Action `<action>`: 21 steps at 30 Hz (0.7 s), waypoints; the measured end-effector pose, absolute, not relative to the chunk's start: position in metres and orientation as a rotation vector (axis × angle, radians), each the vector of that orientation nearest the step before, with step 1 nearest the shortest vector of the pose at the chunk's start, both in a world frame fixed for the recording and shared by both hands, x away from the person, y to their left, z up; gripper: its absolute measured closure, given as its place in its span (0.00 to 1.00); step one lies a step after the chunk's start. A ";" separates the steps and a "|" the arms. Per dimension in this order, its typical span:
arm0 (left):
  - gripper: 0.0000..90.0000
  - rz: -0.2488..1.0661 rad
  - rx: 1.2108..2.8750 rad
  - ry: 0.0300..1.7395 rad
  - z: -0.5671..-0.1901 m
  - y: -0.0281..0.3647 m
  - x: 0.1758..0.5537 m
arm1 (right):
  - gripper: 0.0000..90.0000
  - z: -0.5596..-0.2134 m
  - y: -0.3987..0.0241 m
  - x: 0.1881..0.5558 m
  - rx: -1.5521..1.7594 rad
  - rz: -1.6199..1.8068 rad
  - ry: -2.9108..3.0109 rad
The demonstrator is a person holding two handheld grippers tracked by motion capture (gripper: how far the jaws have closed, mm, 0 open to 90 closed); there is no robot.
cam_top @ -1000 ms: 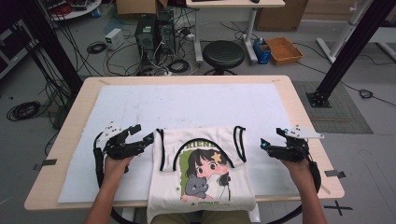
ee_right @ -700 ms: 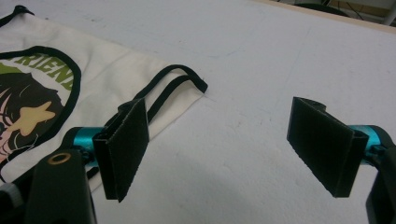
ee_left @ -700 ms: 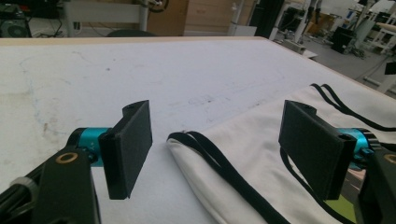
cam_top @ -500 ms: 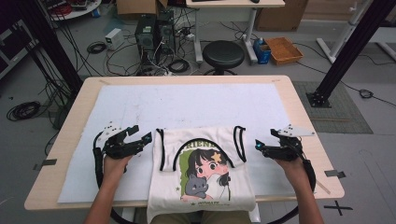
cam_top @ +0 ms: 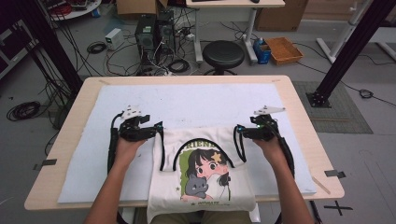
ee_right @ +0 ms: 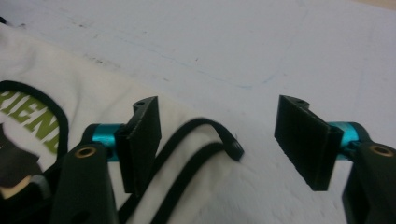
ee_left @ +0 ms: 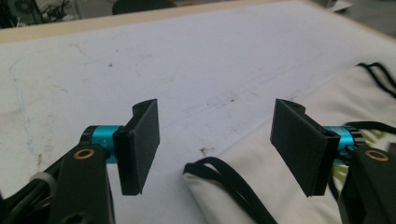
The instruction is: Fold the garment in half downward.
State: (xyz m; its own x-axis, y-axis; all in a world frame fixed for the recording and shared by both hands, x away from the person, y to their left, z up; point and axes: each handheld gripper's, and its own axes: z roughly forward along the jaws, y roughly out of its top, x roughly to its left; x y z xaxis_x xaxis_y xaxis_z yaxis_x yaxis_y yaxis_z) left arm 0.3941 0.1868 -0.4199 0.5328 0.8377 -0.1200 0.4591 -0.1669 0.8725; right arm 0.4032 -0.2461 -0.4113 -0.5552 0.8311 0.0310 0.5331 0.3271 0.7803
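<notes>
High view: both grippers, left (cam_top: 156, 129) and right (cam_top: 239, 132), fingers released at tank top (cam_top: 201, 172) shoulder corners. Best to straddle each black-trimmed corner fully, then clench both together.

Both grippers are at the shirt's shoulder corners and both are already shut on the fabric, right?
Not quite. Both grippers, left and right, are at the shirt's shoulder corners, but both are open: each gripper view shows the fingers spread wide around a corner.

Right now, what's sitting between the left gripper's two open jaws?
In the left gripper view, the black-trimmed shoulder corner of the white shirt lies between the left gripper jaws, on the white mat.
</notes>
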 end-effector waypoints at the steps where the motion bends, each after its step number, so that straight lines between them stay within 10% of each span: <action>1: 0.38 0.492 1.833 1.090 -0.424 0.183 0.400 | 0.37 -0.413 -0.239 0.410 1.204 1.072 2.247; 11: 0.61 0.502 1.951 1.214 -0.447 0.185 0.415 | 0.67 -0.436 -0.225 0.430 1.142 0.889 2.437; 21: 0.69 0.483 1.842 1.217 -0.443 0.199 0.405 | 0.70 -0.436 -0.245 0.425 1.177 0.917 2.467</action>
State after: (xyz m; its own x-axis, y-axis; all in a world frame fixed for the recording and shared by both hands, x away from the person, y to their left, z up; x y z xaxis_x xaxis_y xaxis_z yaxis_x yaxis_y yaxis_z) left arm 0.4054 0.1988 -0.4426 0.4510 0.8829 -0.1310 0.5532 -0.1613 0.8173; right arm 0.4250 -0.2454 -0.4363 -0.6390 0.7683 0.0367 0.6056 0.4732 0.6398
